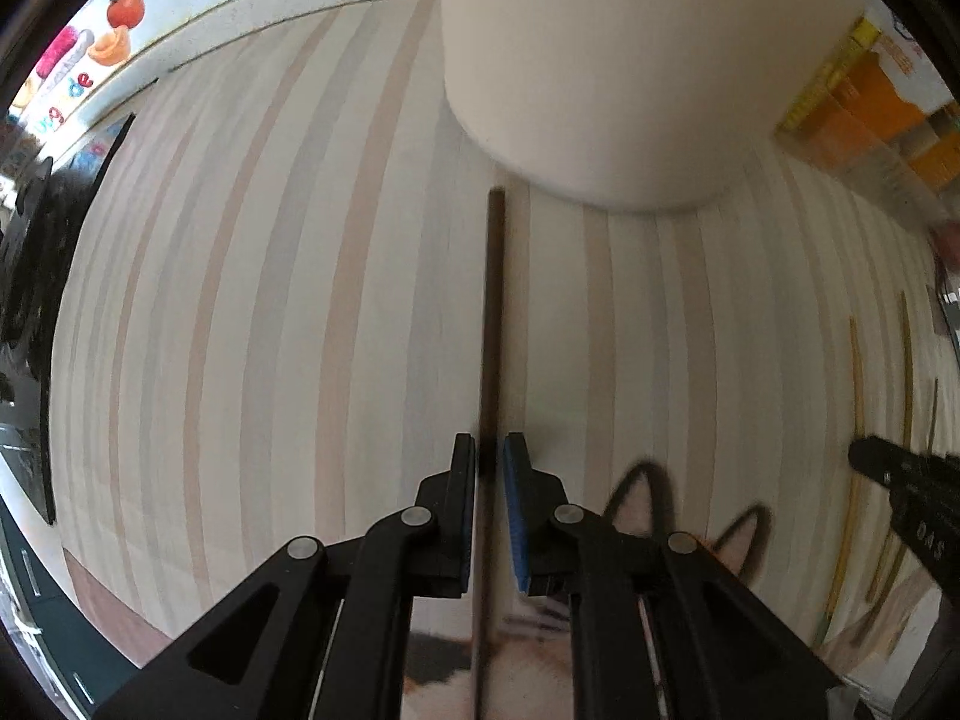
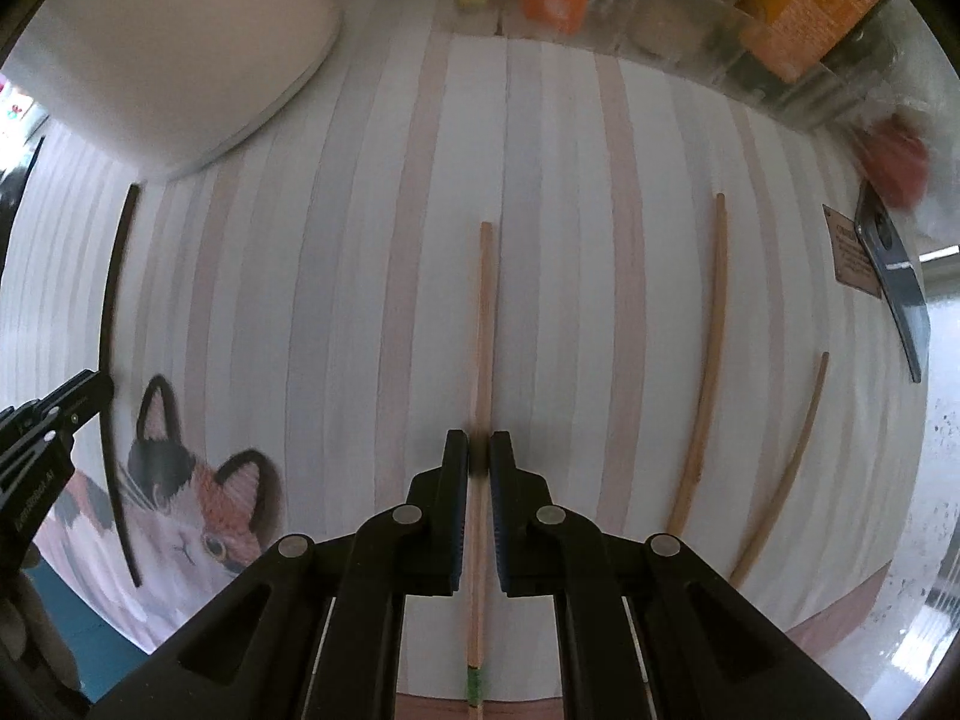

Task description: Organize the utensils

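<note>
My left gripper [image 1: 491, 450] is shut on a dark brown chopstick [image 1: 493, 312] that runs forward between the jaws toward a tall white container [image 1: 630, 60]. The same chopstick [image 2: 114, 324] and left gripper [image 2: 90, 387] show at the left of the right wrist view. My right gripper [image 2: 478, 447] is shut on a light wooden chopstick [image 2: 485, 330] with a green band near its back end. Two more light wooden chopsticks [image 2: 711, 324] [image 2: 792, 456] lie on the striped mat to the right. The right gripper [image 1: 864, 456] shows at the right edge of the left wrist view.
The striped mat [image 2: 360, 240] has a cat picture [image 2: 186, 510] at its near left. Clear bins with orange packets [image 2: 798, 12] stand along the back right. A dark phone [image 2: 894, 276] lies at the right edge. A black object [image 1: 36, 252] stands at the far left.
</note>
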The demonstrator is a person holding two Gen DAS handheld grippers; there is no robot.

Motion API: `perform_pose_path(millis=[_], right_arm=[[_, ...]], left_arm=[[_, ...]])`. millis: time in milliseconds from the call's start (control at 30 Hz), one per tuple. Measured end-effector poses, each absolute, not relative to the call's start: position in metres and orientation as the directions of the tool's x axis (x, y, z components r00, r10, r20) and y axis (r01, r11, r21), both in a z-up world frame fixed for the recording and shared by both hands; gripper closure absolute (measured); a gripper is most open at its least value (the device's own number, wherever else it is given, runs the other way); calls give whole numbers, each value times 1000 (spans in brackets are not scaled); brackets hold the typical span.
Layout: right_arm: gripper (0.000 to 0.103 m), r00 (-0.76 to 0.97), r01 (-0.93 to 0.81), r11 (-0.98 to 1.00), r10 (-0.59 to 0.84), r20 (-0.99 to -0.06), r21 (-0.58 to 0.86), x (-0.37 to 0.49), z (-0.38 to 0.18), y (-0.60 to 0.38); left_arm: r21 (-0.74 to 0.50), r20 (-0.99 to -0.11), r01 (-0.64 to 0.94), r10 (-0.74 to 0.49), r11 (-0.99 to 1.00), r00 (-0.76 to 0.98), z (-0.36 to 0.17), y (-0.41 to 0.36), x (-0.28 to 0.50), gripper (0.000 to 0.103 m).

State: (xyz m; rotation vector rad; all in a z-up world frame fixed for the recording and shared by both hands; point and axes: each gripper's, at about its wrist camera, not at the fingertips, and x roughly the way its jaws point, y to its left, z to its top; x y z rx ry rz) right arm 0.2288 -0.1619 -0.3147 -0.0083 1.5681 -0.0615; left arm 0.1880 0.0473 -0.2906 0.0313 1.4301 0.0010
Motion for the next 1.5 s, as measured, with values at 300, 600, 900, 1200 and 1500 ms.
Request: perform_pose_path(millis=[300, 600, 900, 1200, 1500], right_arm=[[96, -56, 42, 996, 82, -995, 80, 229, -304, -154], [95, -69, -37, 998, 47, -997, 49, 222, -290, -117], [95, -57, -79, 997, -7, -998, -3, 223, -289, -93], [95, -60, -72, 997, -33, -998, -28, 236, -284, -90], [95, -56, -69, 997, -31, -998, -27, 231, -295, -87]], left_arm=[[45, -995, 78, 38, 996, 90, -290, 30, 163, 99], [37, -997, 34, 35, 999, 70, -291, 39, 178, 97], [41, -996, 25, 38, 999, 78, -295, 34, 192, 97], [29, -997, 23, 27, 999, 79, -296, 52, 180, 97], [30, -996, 21, 28, 999, 80, -293, 51, 179, 97]])
